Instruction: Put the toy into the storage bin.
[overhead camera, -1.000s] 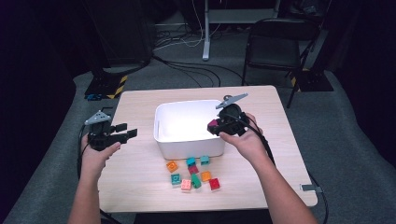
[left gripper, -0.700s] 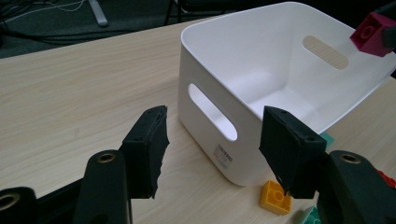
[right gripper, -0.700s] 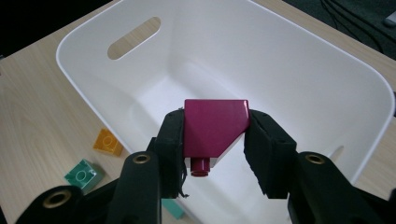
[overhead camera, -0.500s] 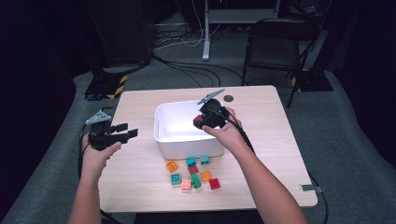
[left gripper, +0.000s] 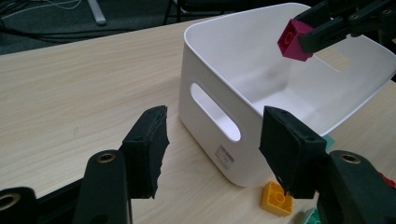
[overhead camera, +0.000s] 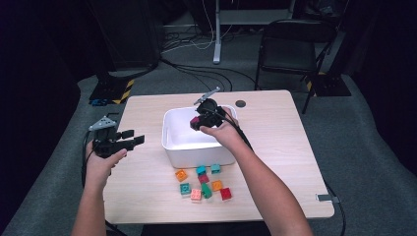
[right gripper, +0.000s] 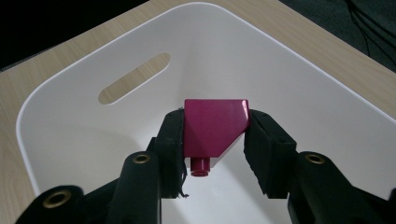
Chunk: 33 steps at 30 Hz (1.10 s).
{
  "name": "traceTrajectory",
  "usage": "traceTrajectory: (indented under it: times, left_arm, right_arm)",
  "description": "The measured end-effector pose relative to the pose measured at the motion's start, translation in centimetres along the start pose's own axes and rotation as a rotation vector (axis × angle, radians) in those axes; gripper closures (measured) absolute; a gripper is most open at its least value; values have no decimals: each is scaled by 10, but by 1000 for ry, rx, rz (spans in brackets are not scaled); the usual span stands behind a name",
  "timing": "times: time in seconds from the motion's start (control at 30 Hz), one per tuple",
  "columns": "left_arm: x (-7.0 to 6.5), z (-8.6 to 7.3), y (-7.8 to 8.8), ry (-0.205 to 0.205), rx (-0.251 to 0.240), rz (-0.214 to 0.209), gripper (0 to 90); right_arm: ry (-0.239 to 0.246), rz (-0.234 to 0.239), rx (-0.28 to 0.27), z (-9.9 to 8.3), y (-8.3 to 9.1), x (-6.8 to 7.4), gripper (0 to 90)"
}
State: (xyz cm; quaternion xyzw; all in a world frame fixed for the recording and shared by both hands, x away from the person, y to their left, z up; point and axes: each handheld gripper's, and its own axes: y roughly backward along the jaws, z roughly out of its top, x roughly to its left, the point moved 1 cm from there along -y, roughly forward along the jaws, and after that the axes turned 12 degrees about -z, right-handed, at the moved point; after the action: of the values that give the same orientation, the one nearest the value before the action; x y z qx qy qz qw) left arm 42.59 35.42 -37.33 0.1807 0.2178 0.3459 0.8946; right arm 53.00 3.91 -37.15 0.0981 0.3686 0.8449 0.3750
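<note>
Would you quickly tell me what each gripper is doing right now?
Left gripper: open, holding nothing.
Right gripper: shut on the magenta block, over the white bin.

A magenta plastic toy brick [right gripper: 212, 128] was seen between the black jaws, above a plain white plastic bin [right gripper: 299, 70]. A light wood-grain table [left gripper: 70, 88] and an orange studded brick [left gripper: 277, 199] were seen beneath the other black jaws.

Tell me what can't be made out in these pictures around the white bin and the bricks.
- White bin floor: high view, near wall and right gripper cover part of it.
- Magenta brick sides: right gripper view, the pads cover them.
- Orange brick: left gripper view, the near jaw overlaps it.
- Loose bricks: high view, studs too small to count.
</note>
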Motion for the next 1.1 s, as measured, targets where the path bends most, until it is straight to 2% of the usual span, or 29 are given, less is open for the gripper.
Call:
traceTrajectory:
  times: [0.2,0.23,0.37,0.47,0.57,0.6,0.63,0.83,0.9,0.93,0.97,1.1]
  left_arm:
    - [0,1,0,-6,-3,-1,412]
    - [0,1,0,-8,-1,-3,412]
    - [-1,1,-1,-8,4,-5,413]
    - [-1,1,-2,-10,4,-7,412]
    - [-1,1,-3,-10,4,-7,412]
    - [-1,1,-3,-8,3,-7,412]
    - [-1,1,-3,-7,4,-7,413]
    - [-1,1,-4,-5,6,-6,412]
    - [-2,1,-4,-8,5,-5,412]
    - [-2,1,-4,-5,7,-6,412]
    - [-2,1,-4,-9,7,-7,412]
    - [-2,1,-4,-12,8,-3,411]
  right_arm:
    - [30,2,20,1,-25,-1,585]
    - [52,3,19,1,-27,-1,585]
    - [53,14,19,0,-34,-3,584]
    - [61,5,56,-3,-41,-3,584]
    - [63,7,62,-4,-43,-4,583]
    - [50,4,62,-4,-43,-4,578]
    - [49,5,62,-4,-42,-4,533]
    - [39,8,64,-3,-32,-4,531]
    - [32,12,61,-2,-25,-4,530]
    - [28,8,49,-2,-15,-3,529]
    - [28,8,49,-2,-15,-3,529]
    - [38,-4,23,-3,6,-1,526]
